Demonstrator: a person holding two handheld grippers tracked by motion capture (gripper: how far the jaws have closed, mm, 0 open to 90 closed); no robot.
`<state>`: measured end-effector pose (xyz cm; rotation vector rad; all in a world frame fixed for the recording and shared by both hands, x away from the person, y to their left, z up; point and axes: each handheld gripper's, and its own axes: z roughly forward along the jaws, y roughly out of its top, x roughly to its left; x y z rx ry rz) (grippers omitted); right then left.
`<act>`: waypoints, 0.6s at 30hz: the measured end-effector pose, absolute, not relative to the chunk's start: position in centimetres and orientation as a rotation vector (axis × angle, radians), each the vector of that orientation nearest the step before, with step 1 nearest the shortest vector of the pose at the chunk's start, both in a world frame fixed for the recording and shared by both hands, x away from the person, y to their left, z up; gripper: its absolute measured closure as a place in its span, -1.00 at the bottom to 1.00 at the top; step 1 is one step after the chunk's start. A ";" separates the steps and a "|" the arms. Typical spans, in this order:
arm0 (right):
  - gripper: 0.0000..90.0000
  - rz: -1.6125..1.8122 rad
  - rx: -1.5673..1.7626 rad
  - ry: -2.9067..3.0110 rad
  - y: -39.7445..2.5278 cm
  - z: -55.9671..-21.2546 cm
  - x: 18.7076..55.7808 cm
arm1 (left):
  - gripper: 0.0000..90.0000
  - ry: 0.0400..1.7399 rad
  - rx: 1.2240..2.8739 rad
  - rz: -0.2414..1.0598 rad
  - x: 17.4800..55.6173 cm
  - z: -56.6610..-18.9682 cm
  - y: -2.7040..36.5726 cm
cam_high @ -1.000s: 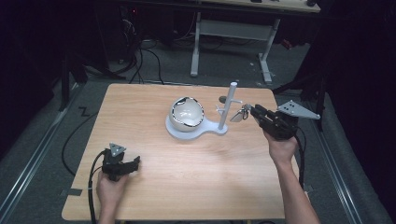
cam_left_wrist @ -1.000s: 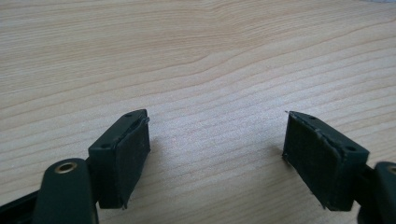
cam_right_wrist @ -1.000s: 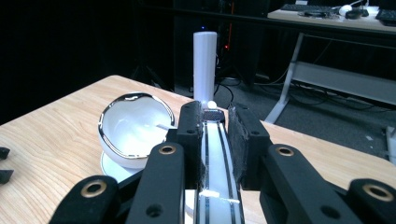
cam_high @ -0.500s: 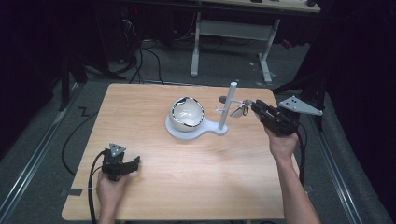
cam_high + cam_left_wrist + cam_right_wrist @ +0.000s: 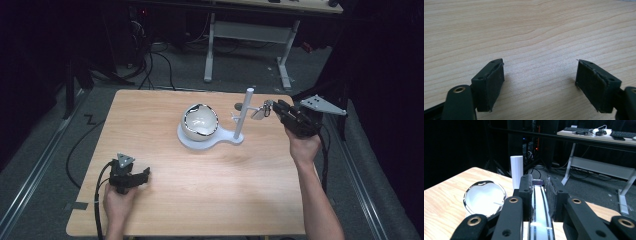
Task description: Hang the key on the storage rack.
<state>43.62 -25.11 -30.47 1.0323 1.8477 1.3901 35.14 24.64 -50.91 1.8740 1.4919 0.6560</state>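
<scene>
A white, glossy bowl with a dark rim (image 5: 200,122) sits on a pale flat stand (image 5: 210,141) near the middle of the light wooden table (image 5: 165,200), with the stand's white upright post (image 5: 245,115) just to the bowl's right. Beyond that post, the right gripper (image 5: 270,107) is clamped on a flat white strip with dark lines (image 5: 540,207), its end near the post. Well toward the near left corner from the bowl, the left gripper (image 5: 540,82) rests low over bare wood, jaws wide apart and holding nothing.

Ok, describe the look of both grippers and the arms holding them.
Both are black. The left gripper has flat padded jaws, brass-ringed holes, a black cable and a small grey three-cornered plate. The right gripper carries a larger grey plate. The forearms are bare, with no sleeves in sight.
</scene>
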 end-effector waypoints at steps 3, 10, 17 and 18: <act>0.68 1.391 1.030 1.848 -24.9 -30.4 43.8 | -0.48 1.492 1.874 0.656 35.1 -50.9 24.6; 0.68 1.405 0.995 1.858 -24.2 -29.8 43.3 | -0.48 1.492 1.875 0.656 35.1 -50.9 24.6; 0.68 1.402 0.986 1.871 -23.7 -29.9 43.2 | -0.48 1.492 1.875 0.657 35.1 -50.9 24.6; 0.68 1.394 0.988 1.874 -23.6 -30.0 43.4 | -0.48 1.492 1.875 0.657 35.1 -50.9 24.6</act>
